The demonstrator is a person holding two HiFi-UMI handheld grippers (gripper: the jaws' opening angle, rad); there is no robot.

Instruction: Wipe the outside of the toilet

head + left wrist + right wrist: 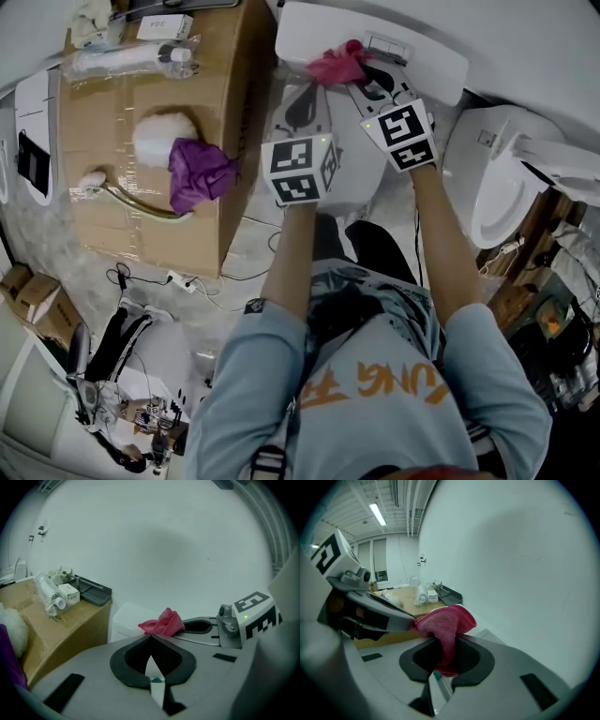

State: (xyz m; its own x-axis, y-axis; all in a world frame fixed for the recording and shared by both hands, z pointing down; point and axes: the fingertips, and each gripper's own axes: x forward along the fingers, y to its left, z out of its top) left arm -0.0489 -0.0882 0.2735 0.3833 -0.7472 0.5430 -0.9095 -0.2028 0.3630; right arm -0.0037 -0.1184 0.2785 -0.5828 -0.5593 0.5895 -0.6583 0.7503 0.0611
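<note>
Head view: pink cloth [337, 64] held at the toilet tank [422, 54]

A cardboard box [103, 103] with a purple cloth [199, 173] on it is seen to the left of the left gripper [303, 101]. In the left gripper view, that gripper's jaws are drawn together at the tips and nothing is held between them. Just ahead and to its right, the pink cloth is clamped between the closed jaws of the right gripper [445, 660]. The cloth is bunched over the tank's white lid, which lies directly beyond both tools.

Both arms [292, 253] reach toward the top middle of the frame. The left gripper [151, 638] is closed and empty. The right gripper [444, 645] pinches a pink cloth [440, 620].
</note>
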